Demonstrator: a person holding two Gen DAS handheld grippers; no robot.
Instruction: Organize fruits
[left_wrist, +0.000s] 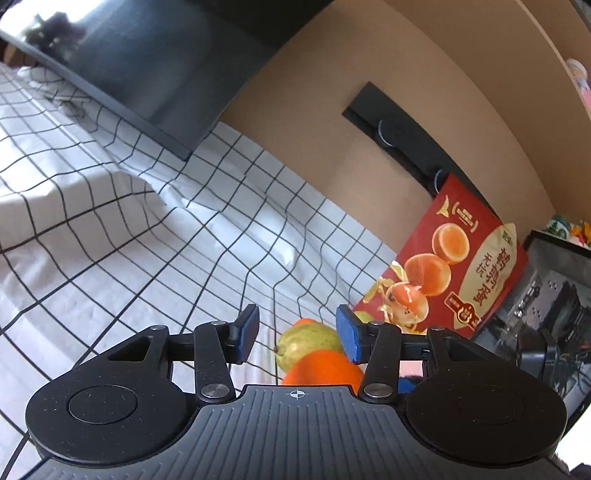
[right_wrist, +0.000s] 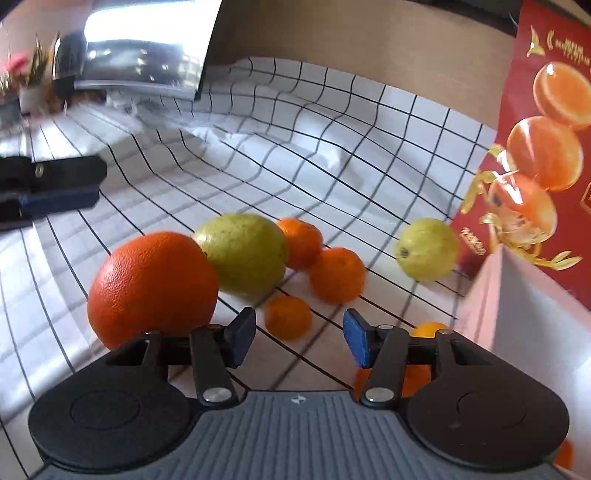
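Checked cloth (right_wrist: 332, 122) over table, loose fruit mid-table near red box (right_wrist: 546, 129): right tool (right_wrist: 299, 341) spread, empty, over small mandarin (right_wrist: 288, 322); left tool (left_wrist: 297, 334) spread; risk: rumpled cloth lets a nudged big orange (right_wrist: 153, 288) roll.

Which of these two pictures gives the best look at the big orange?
The right wrist view: the big orange lies whole and close on the checked cloth. The left wrist view shows only a slice of it, behind the left gripper.
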